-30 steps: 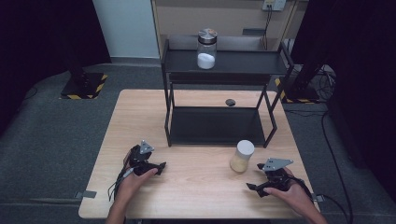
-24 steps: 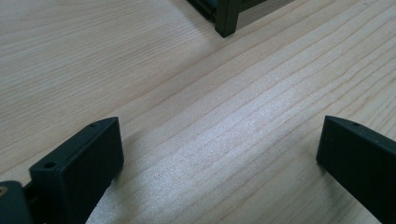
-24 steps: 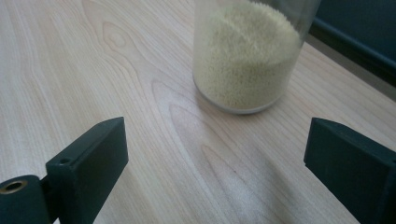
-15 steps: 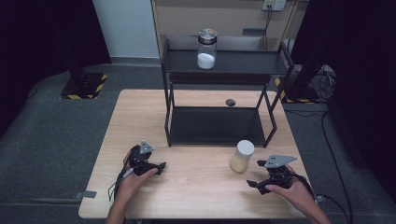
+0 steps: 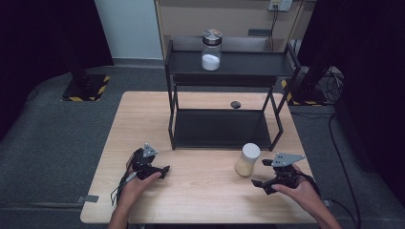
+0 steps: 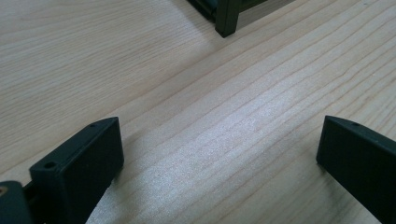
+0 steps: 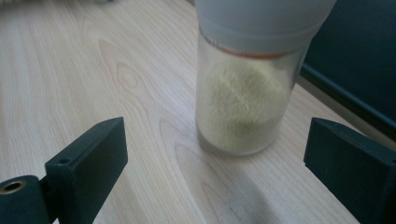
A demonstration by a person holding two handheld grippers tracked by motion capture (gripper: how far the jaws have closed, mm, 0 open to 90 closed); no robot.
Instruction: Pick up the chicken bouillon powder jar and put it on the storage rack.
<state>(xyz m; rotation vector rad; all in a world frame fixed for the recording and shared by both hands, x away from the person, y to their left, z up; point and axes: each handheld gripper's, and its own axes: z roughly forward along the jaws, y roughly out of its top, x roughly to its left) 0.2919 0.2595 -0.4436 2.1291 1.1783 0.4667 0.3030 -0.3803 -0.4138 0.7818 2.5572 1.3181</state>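
A pale wooden table (image 5: pixel 143 114) is set on grey carpeted floor (image 5: pixel 52 138); a light wall panel (image 5: pixel 126 26) is seen behind, flanked by darkness.

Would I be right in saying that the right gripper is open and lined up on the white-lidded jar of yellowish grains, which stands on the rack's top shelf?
Not quite: the white-lidded jar stands on the wooden table, in front of the rack, as the high view shows. The right gripper is indeed open and lined up on it.

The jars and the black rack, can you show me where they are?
White-lid jar (image 7: pixel 243 107): right gripper view, its glass side with yellow powder.
Metal-lid jar (image 5: pixel 211 52): high view, its glass body on the top shelf.
Rack (image 5: pixel 219 128): high view, its bare lower shelf.
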